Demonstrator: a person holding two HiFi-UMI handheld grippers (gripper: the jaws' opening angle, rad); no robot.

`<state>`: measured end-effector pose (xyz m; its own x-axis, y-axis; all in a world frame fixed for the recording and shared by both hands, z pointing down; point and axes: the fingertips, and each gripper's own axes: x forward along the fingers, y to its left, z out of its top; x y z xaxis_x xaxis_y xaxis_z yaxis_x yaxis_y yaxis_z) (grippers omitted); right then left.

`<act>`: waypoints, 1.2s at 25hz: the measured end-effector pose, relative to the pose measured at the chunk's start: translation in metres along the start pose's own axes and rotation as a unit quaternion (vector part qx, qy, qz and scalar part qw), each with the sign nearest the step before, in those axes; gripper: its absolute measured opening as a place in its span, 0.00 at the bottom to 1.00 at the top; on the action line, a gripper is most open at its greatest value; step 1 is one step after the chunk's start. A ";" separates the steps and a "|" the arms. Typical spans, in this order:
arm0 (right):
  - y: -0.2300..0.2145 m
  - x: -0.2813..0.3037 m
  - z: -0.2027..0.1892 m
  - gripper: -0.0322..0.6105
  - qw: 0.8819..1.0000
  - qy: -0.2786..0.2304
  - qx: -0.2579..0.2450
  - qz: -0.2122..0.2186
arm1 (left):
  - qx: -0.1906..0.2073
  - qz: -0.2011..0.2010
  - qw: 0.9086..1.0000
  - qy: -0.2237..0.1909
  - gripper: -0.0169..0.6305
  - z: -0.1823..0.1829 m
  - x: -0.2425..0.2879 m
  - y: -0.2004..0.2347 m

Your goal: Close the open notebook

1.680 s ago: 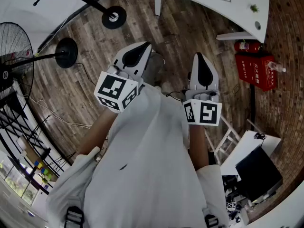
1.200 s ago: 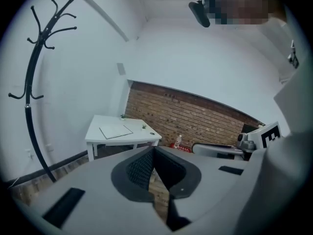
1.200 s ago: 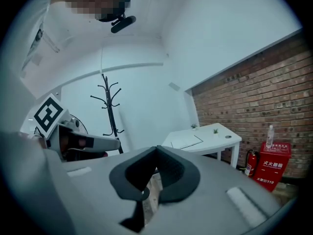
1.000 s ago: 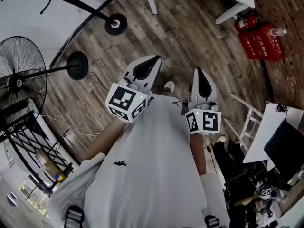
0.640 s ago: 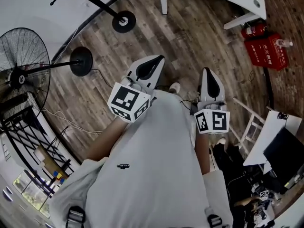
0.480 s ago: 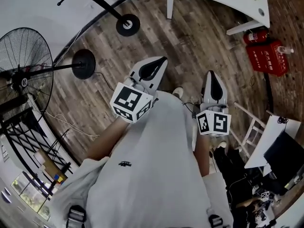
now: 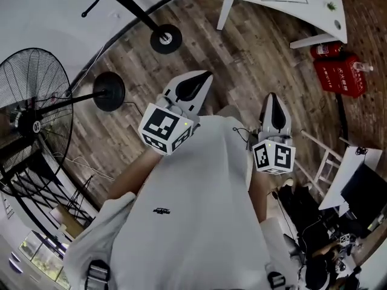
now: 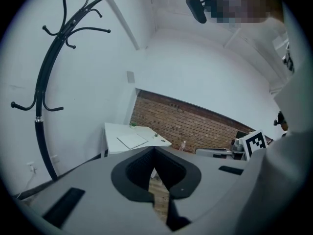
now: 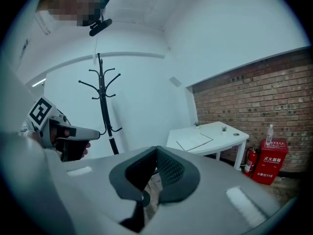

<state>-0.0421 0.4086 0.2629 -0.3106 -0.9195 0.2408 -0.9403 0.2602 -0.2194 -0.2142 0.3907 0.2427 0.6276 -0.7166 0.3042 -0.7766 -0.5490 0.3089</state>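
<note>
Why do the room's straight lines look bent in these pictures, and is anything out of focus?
Head view: a wide lens bows the floorboards and the white table near the edges, sharp. Left gripper view: a dark round border, the coat stand curves, and the left gripper is soft, being close to the lens. Right gripper view: the same border, brick wall bent, right gripper soft.

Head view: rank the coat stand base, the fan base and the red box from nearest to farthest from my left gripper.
1. Coat stand base: on the floor just ahead of the left gripper, slightly to its left.
2. Fan base: farther out on its left side.
3. Red box: farthest, across on the right side of the view.
</note>
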 end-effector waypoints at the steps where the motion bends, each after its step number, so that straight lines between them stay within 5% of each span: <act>1: 0.003 0.003 0.000 0.07 1.000 0.000 0.003 -0.002 | -0.001 -0.001 1.000 0.002 0.04 0.000 0.000 0.006; 14: -0.045 0.066 0.006 0.07 0.999 -0.001 0.029 -0.026 | 0.011 -0.016 0.999 0.029 0.04 0.020 0.085 0.038; 30: -0.197 0.182 0.069 0.07 0.996 -0.019 0.063 -0.053 | 0.039 -0.048 0.996 0.064 0.04 0.088 0.281 0.031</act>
<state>0.0964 0.1693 0.2843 -0.2030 -0.9512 0.2325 -0.9415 0.1244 -0.3131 -0.0668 0.1346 0.2588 0.6974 -0.6012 0.3902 -0.7112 -0.6480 0.2727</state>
